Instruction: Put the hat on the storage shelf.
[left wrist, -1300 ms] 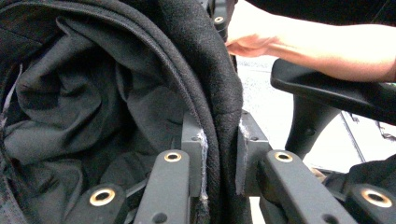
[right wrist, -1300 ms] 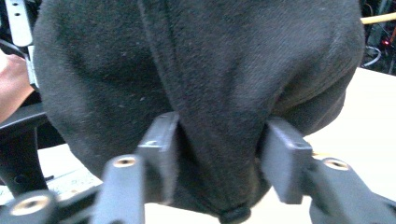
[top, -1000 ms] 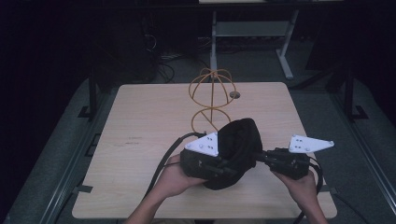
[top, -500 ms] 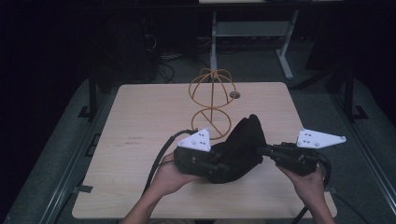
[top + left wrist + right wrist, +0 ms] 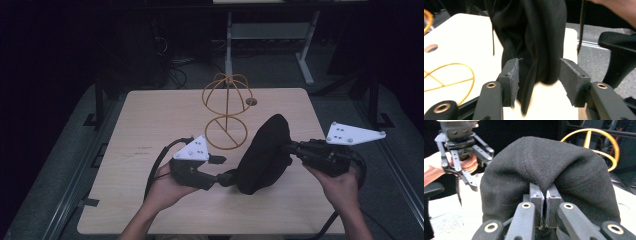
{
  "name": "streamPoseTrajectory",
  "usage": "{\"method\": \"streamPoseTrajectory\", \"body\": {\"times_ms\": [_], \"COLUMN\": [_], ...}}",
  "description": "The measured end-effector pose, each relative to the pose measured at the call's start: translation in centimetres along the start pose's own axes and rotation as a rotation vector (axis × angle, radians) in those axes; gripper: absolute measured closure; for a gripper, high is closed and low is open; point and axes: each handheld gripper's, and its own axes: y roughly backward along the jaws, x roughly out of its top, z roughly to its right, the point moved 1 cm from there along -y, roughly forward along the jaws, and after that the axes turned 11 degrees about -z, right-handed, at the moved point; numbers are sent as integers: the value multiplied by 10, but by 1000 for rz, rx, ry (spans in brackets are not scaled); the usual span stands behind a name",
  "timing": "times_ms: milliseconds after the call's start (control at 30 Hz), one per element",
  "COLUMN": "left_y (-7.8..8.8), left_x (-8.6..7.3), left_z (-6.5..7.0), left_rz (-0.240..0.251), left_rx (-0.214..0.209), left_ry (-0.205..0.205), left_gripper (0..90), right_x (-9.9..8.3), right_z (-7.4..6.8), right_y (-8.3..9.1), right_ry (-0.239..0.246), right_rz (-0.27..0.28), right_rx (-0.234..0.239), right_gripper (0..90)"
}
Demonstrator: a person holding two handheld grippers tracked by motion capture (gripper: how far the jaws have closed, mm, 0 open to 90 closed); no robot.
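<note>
The black hat (image 5: 265, 155) hung above the worktop (image 5: 150, 120), at 5 o'clock from the wire stand (image 5: 226, 112); the right gripper (image 5: 546, 206) pinched its fabric; the left gripper (image 5: 537, 75) gaped around its lower edge.

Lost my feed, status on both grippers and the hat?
Right gripper shut on black hat, holding it up. Left gripper open, jaws astride the hat's edge. Wire stand behind, apart.

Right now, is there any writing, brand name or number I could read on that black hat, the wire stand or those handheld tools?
None can be read: the black hat, the yellow wire stand and both grippers carry no legible text.
A faint dark mark on the table is too small to read.
</note>
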Motion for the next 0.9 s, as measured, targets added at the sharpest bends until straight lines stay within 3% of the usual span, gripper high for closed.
{"method": "streamPoseTrajectory", "body": {"times_ms": [433, 533, 900], "left_y": [21, 22, 22], "left_x": [-53, -69, -109], "left_z": [-19, -26, -40], "left_rz": [-49, -66, -81], "left_rx": [111, 144, 239], "left_ry": [79, 121, 184], "left_gripper": [396, 370, 325], "right_x": [23, 33, 68], "right_z": [25, 30, 51], "right_y": [11, 11, 3], "right_ry": [-42, -40, -39], "right_rz": [-27, -32, -44], "right_rx": [-64, -75, -113], "right_gripper": [868, 867, 867]}}
